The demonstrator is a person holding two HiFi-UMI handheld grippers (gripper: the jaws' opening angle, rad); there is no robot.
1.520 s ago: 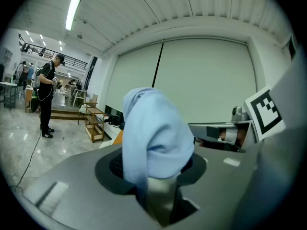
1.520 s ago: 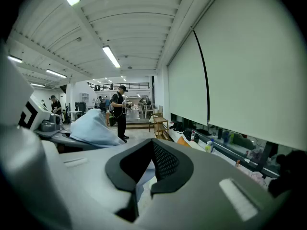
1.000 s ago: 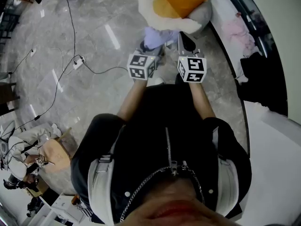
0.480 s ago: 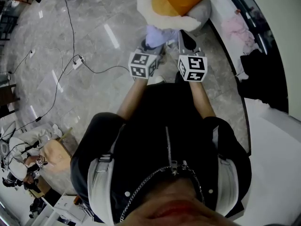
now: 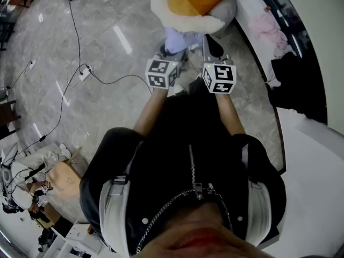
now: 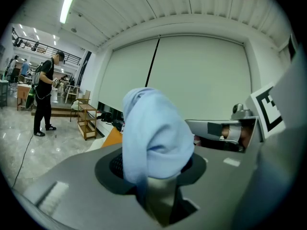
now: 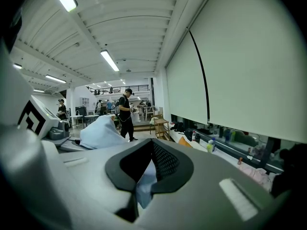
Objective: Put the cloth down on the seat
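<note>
Your left gripper (image 6: 156, 170) and right gripper (image 7: 145, 177) each pinch the pale blue cloth (image 6: 154, 133), near the cushioned seat (image 5: 180, 21).

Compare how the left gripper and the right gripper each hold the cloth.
The left gripper has a big bunch of the cloth heaped over its jaws; the right gripper shows only a thin edge between its own. The left's jaw gap is mostly covered; the right's is largely bare. Both clamp the same pale blue cloth.
</note>
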